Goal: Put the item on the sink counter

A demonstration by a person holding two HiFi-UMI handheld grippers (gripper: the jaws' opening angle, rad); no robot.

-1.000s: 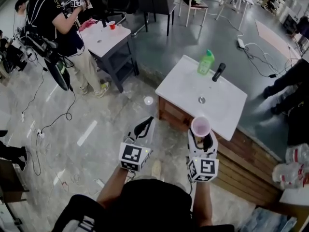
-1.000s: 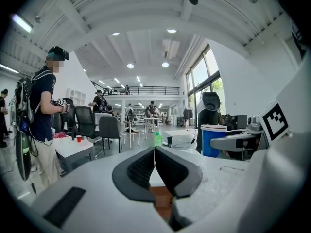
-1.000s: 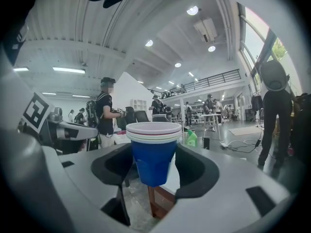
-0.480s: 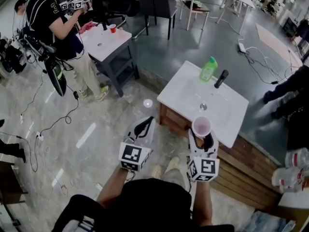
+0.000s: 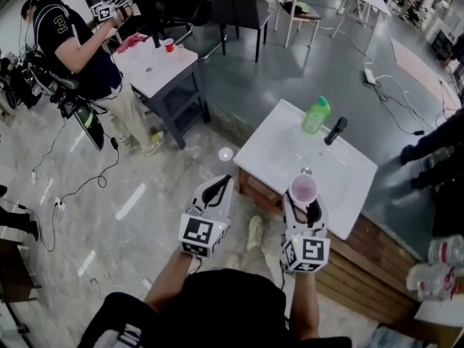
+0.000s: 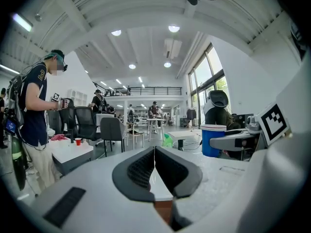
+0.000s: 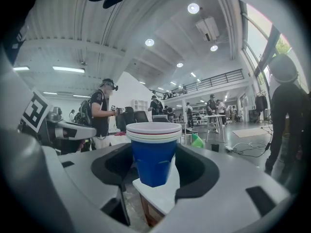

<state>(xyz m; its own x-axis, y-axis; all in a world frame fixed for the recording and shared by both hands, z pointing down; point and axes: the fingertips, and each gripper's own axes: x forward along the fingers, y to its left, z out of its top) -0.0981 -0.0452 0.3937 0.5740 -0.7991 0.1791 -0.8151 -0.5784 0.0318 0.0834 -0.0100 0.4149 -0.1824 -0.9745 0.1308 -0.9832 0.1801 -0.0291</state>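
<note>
Sink counter (image 5: 349, 188) nearer, right gripper (image 5: 304, 207) wide round cup (image 7: 153, 159)

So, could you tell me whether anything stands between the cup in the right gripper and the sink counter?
Nothing visible does. The blue cup, clamped in the right gripper, faces the sink counter's bare near side. The green bottle and the black faucet stand at the far edge, out of the way.
</note>
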